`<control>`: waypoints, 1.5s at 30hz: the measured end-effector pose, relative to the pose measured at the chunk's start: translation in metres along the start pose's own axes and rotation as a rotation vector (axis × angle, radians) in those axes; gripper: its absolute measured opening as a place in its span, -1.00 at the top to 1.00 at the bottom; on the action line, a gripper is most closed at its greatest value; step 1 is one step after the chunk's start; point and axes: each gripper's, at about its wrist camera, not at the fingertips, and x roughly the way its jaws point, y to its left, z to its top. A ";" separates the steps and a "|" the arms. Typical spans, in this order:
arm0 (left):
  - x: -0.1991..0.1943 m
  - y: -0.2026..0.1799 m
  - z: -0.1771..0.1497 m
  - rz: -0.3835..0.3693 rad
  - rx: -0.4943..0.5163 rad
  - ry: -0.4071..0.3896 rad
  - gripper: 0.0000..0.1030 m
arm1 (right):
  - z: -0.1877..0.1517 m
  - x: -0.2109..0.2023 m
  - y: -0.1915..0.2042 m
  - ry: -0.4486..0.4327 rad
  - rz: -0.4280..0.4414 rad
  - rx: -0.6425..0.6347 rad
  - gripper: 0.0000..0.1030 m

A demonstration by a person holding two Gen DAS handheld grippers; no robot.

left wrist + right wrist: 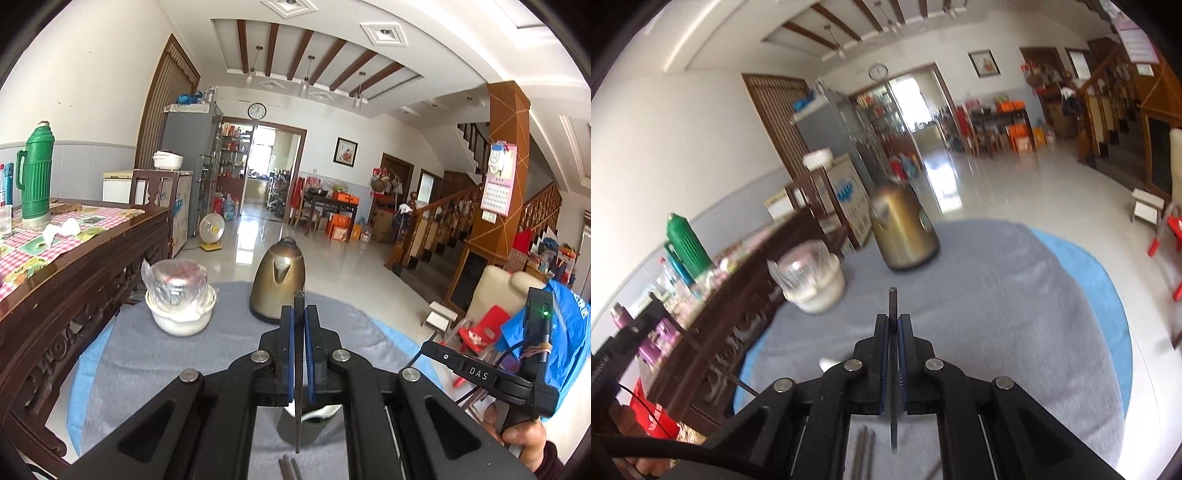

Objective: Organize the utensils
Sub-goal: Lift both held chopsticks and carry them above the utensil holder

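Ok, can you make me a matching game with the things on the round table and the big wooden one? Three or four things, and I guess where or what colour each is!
Things:
1. kettle
2. flask
3. white bowl
4. thin dark stick

Clues:
A. green, standing on the checked cloth
B. pinched between the left gripper's blue pads
C. golden-brown, on the grey cloth
D. has a plastic-wrapped container sitting in it

Pairs: 1-C, 2-A, 3-D, 4-B
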 end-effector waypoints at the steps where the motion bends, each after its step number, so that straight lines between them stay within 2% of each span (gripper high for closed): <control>1: 0.001 -0.001 0.004 -0.004 -0.002 -0.006 0.89 | 0.007 -0.001 0.006 -0.016 0.009 -0.004 1.00; 6: 0.009 -0.007 0.024 -0.010 0.007 -0.043 0.89 | 0.033 -0.002 0.030 -0.064 0.023 -0.040 1.00; 10: 0.010 -0.007 0.024 -0.025 0.007 -0.040 0.89 | 0.036 0.009 0.033 -0.047 -0.043 -0.086 1.00; 13: 0.008 -0.004 0.014 -0.024 0.015 -0.024 0.89 | 0.028 0.032 0.002 0.029 -0.087 -0.009 0.97; 17: 0.004 0.003 -0.005 -0.027 0.009 0.018 0.89 | 0.010 0.076 -0.059 0.198 -0.161 0.144 0.88; 21: -0.002 0.012 -0.016 -0.043 -0.007 0.041 0.89 | -0.003 0.119 -0.097 0.323 -0.197 0.212 0.87; 25: -0.008 0.020 -0.028 -0.036 0.001 0.056 0.89 | -0.008 0.176 -0.117 0.429 -0.216 0.212 0.51; 27: -0.011 0.026 -0.034 -0.028 -0.002 0.067 0.89 | -0.011 0.210 -0.120 0.477 -0.230 0.206 0.50; 31: -0.013 0.042 -0.045 -0.002 -0.033 0.091 0.89 | -0.016 0.273 -0.120 0.556 -0.296 0.167 0.49; 35: -0.013 0.054 -0.049 0.016 -0.058 0.103 0.89 | -0.016 0.305 -0.119 0.569 -0.388 0.121 0.49; 37: -0.012 0.058 -0.049 0.019 -0.065 0.107 0.89 | -0.019 0.323 -0.122 0.611 -0.457 0.113 0.49; 39: -0.011 0.061 -0.049 0.015 -0.071 0.105 0.89 | -0.019 0.327 -0.118 0.600 -0.491 0.070 0.50; 41: -0.010 0.061 -0.048 0.014 -0.072 0.101 0.89 | -0.022 0.332 -0.111 0.606 -0.509 0.006 0.59; 42: -0.009 0.061 -0.048 0.012 -0.074 0.100 0.89 | -0.023 0.332 -0.110 0.603 -0.503 0.001 0.81; 45: -0.009 0.060 -0.047 0.000 -0.084 0.100 0.89 | -0.025 0.325 -0.111 0.605 -0.494 -0.011 0.86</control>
